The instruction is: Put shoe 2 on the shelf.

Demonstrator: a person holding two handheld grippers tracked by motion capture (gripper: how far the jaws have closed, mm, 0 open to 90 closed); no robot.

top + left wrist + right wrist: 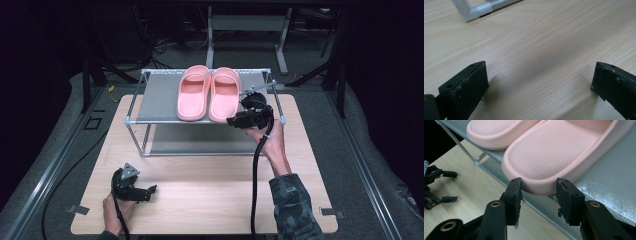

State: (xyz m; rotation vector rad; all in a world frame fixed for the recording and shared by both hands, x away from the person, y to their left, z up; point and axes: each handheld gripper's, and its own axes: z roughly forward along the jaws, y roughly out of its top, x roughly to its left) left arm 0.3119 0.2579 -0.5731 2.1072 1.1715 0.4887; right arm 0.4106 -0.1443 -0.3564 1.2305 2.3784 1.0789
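The right slipper (554,150) sits on the top shelf of the rack (150,105), heel toward you, pressed side by side against the left slipper (194,92). Your right claw (539,192) is at its heel — the jaws stand a little wider than the heel's rim, one on each side, and as far as the right gripper view shows they are not pinching it, though the gap is slim. So judge the work as either a grasp about to be made or a release just finished; the pictures alone do not settle which. The pair looks neatly lined up on the shelf, so if placing was the aim, little is left beyond backing the claw away. Your left claw (539,85) rests low over the bare tabletop (210,195) near its front left corner, jaws wide apart and holding nothing — well away from the rack.
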